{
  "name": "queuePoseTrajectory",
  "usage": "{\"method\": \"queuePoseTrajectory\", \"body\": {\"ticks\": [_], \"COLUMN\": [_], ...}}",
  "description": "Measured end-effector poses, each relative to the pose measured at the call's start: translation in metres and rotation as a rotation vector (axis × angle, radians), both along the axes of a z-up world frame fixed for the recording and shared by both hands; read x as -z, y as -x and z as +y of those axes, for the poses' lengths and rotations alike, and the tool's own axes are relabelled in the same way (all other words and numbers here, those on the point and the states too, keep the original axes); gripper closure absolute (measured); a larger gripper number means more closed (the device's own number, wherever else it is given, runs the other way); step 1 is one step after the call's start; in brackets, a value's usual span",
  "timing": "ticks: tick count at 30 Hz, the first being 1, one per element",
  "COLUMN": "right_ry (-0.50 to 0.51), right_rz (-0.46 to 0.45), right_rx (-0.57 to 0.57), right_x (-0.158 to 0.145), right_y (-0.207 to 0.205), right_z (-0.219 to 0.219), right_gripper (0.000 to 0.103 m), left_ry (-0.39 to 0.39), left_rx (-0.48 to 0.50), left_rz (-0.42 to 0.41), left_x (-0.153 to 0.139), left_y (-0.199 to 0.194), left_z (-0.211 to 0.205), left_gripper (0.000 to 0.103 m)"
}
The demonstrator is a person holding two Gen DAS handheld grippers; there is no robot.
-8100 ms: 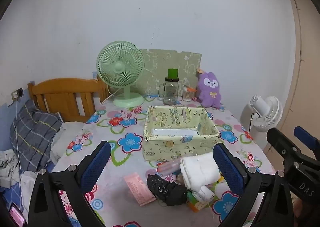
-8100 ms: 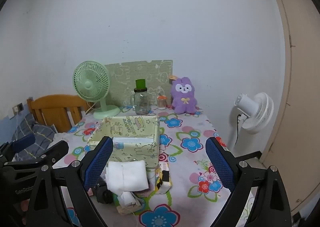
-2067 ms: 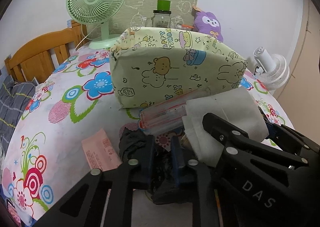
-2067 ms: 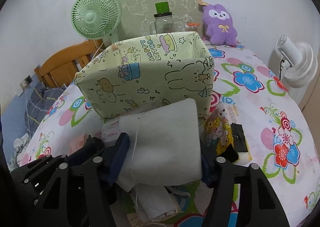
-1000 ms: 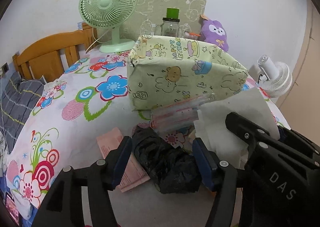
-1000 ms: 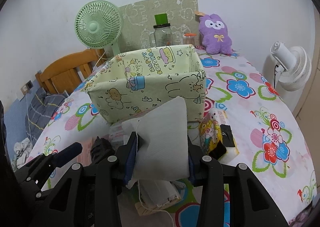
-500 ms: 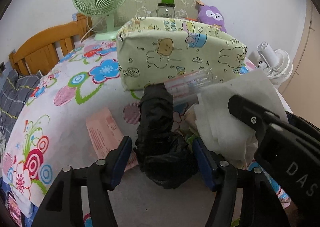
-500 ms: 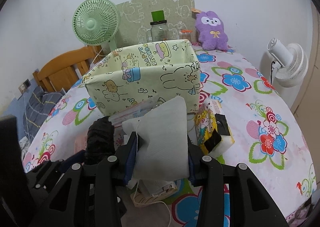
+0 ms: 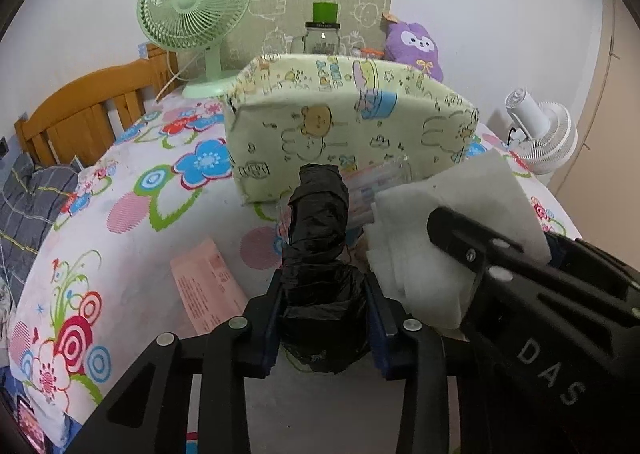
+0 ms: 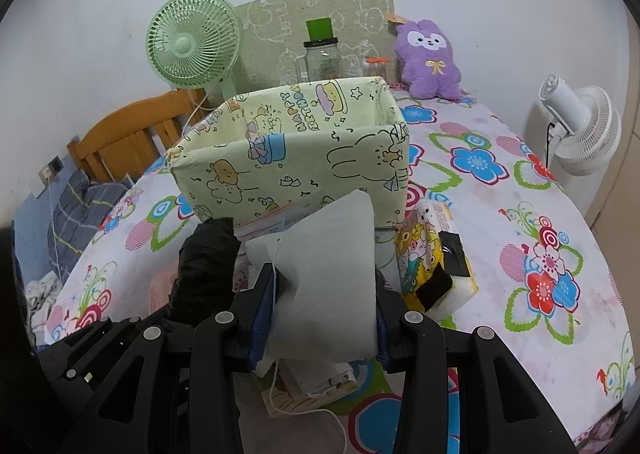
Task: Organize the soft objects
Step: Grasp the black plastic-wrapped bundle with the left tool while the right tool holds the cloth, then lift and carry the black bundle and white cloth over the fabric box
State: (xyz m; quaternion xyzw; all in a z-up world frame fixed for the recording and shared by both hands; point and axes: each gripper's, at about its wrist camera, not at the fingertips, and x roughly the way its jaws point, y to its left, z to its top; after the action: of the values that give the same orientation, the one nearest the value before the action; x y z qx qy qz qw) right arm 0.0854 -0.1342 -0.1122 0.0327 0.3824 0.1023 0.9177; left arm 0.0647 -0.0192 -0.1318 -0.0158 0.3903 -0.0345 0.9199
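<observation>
A crumpled black plastic bag stands up between the blue pads of my left gripper. The jaws are closing, and the pads press on the bag's lower part. My right gripper is shut on a folded white cloth, held just above the pile in front of the box. The left wrist view shows the same white cloth to the right of the bag. The pale green cartoon-print fabric box sits open-topped right behind both items on the flowered table.
A clear packet and a pink slip lie by the box. A yellow tissue pack lies to the right. At the back stand a green fan, a jar and a purple plush. A white fan stands off the right edge, a wooden headboard to the left.
The left jaws have drawn in from wide open onto the black bag, which now stands taller between them. The right gripper still holds the white cloth in place.
</observation>
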Motion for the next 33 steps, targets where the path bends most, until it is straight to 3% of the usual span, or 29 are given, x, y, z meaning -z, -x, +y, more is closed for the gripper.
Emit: {"method": "queuePoseTrajectory", "body": {"ticks": [33], "right_ry": [-0.023], "right_rz": [-0.156], "right_rx": [-0.001], "right_x": [-0.083], "right_y": [0.012], "right_z": [-0.005], "right_gripper": [0.058], "left_ry": [-0.022], "left_rx": [0.022], "left_rz": [-0.176], "left_x": [-0.088], "left_y": [0.010], "left_z": [-0.009], "left_gripper": [0.066]}}
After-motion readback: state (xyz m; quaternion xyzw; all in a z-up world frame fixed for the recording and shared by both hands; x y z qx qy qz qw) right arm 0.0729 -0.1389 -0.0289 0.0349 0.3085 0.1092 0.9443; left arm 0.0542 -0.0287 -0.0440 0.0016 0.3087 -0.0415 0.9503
